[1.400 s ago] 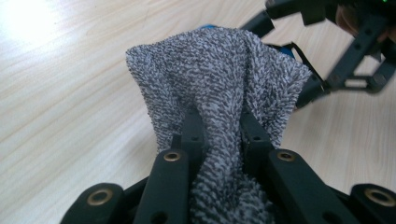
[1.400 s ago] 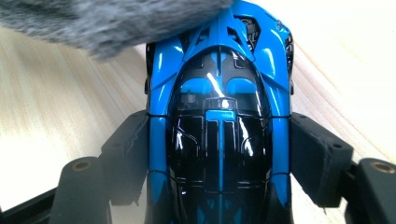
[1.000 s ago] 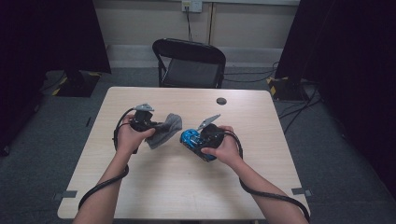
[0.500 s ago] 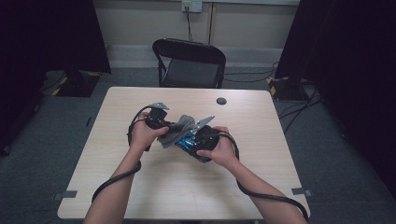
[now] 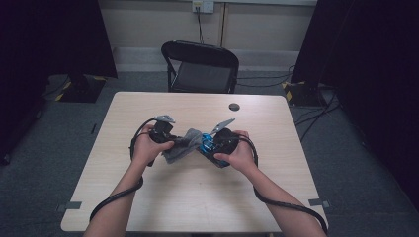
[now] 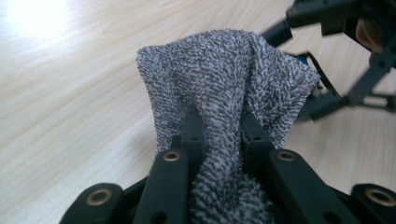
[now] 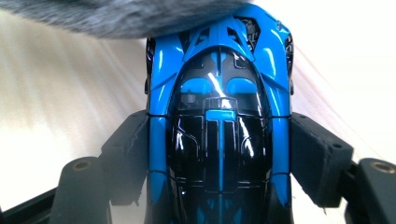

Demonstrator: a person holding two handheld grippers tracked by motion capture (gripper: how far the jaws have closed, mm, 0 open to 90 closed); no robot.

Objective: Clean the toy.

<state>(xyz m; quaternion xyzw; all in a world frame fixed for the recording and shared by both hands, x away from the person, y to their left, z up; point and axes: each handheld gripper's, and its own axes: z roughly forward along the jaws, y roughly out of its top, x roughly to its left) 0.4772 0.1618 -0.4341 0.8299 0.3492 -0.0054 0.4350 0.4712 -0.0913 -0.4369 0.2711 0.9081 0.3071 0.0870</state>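
Note:
A grey terry cloth (image 6: pixel 224 88) is pinched between the jaws of my left gripper (image 6: pixel 219 128), which is shut on it. In the high view the cloth (image 5: pixel 180 146) hangs between the two hands at the table's middle. My right gripper (image 7: pixel 219 154) is shut on a blue and black toy car (image 7: pixel 219 116), clamped at both sides. The cloth (image 7: pixel 130 16) lies over the car's far end. In the high view the left gripper (image 5: pixel 170 138) and right gripper (image 5: pixel 210 143) nearly meet, with the car (image 5: pixel 205 144) between them.
The pale wooden table (image 5: pixel 197 197) has a small dark round object (image 5: pixel 234 106) near its far edge. A black folding chair (image 5: pixel 200 66) stands behind the table. Cables trail from both grippers along the forearms.
The left gripper has carried the cloth rightward to the car over the last second. The cloth now rests against the car's end. The right gripper has barely moved.

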